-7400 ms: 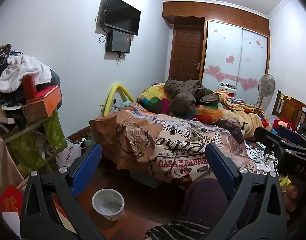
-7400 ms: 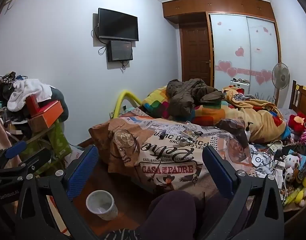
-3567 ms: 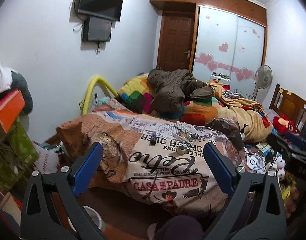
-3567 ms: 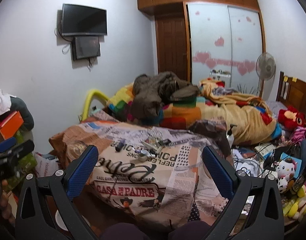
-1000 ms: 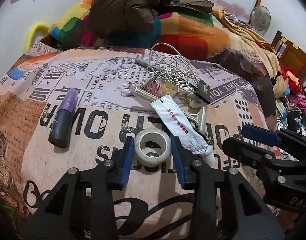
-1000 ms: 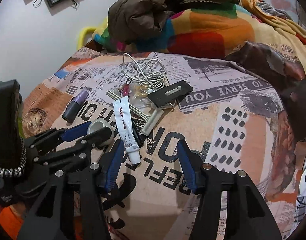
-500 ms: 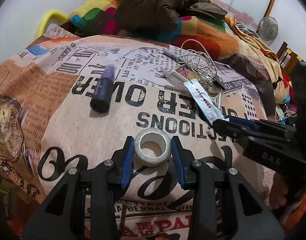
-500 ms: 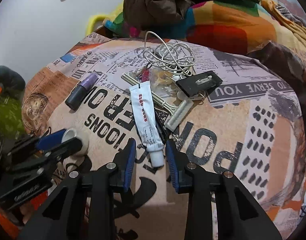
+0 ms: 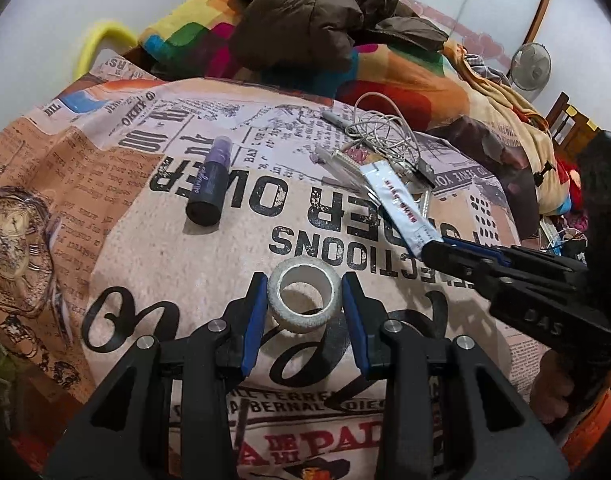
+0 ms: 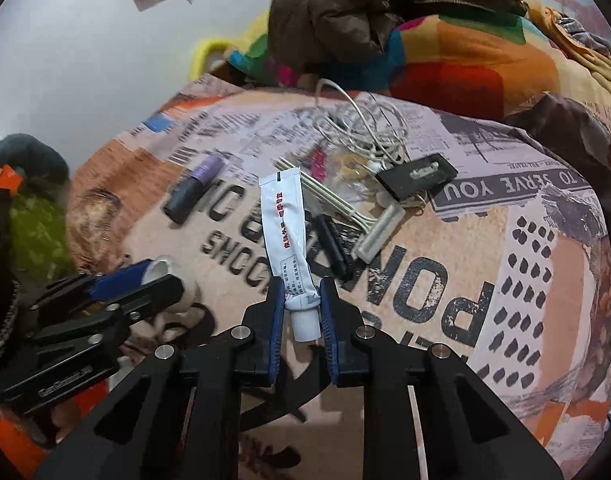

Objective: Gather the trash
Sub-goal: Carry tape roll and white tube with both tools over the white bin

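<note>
My left gripper (image 9: 303, 304) is shut on a white tape roll (image 9: 304, 300) and holds it just above the newspaper-print bedspread (image 9: 145, 248). My right gripper (image 10: 302, 312) is shut on the cap end of a white squeeze tube (image 10: 285, 232) that lies on the bedspread. The tube (image 9: 401, 208) and the right gripper (image 9: 457, 250) also show in the left wrist view. A purple and black bottle (image 9: 209, 192) lies to the left. The left gripper (image 10: 145, 280) with the roll shows at the left of the right wrist view.
A tangled white cable (image 10: 365, 128), a black flat plate (image 10: 417, 176), a white comb-like piece (image 10: 369, 232) and a black stick (image 10: 333, 248) lie beyond the tube. A brown jacket (image 9: 313, 12) and colourful blanket (image 9: 385, 76) are piled at the back. A fan (image 9: 531, 66) stands far right.
My right gripper has closed on the tube's cap end. My left gripper holds the tape roll and has drawn it back toward the bed's near edge.
</note>
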Motion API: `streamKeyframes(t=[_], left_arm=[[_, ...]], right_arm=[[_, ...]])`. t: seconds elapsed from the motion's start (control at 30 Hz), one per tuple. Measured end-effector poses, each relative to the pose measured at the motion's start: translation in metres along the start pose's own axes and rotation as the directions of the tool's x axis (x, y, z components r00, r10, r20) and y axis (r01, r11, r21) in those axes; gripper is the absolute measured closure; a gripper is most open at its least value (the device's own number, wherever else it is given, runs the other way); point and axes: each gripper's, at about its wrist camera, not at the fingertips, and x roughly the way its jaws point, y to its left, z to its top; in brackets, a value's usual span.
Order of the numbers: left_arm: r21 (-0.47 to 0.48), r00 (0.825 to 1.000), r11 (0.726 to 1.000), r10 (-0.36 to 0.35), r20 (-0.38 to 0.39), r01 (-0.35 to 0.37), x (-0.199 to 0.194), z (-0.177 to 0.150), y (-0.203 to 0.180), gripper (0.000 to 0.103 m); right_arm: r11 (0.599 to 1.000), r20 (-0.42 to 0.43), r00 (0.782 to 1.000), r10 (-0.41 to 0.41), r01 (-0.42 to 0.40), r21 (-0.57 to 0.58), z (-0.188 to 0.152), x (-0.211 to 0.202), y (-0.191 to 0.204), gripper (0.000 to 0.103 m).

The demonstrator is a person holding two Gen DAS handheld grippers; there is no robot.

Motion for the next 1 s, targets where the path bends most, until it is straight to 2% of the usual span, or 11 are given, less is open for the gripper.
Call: streamKeyframes(t=[0.2,0.43,0.8,1.0], left_arm=[[-0.011,0.999,1.0,0.014,0.047,-0.014,-0.043,-0.001,0.004,0.066],[-0.014,0.989,0.997,0.073,0.132,-0.072,-0.113,-0.009,0.018,0.066],[-0.104,0.946,0.981,0.188,0.264,-0.165,-0.225,-0.041,0.068,0.066],[-0.154,0.926,0.966,0.243,0.288,-0.206,-0.269,-0.067,0.095,0.066]], right_arm=[[1.0,0.071,0.997,-0.024,0.024,0.009,0.008,-0.03,0.013,0.087],[0.999,0.11,0.994,-0.02,0.023,-0.024,0.01,-0.058,0.051,0.087],[0.988,0.193,0.979,0.062,-0.033,-0.15,0.007,-0.112,0.144,0.087],[0.971,0.199,0.97,0.138,-0.092,-0.222,-0.002,-0.126,0.2,0.087]])
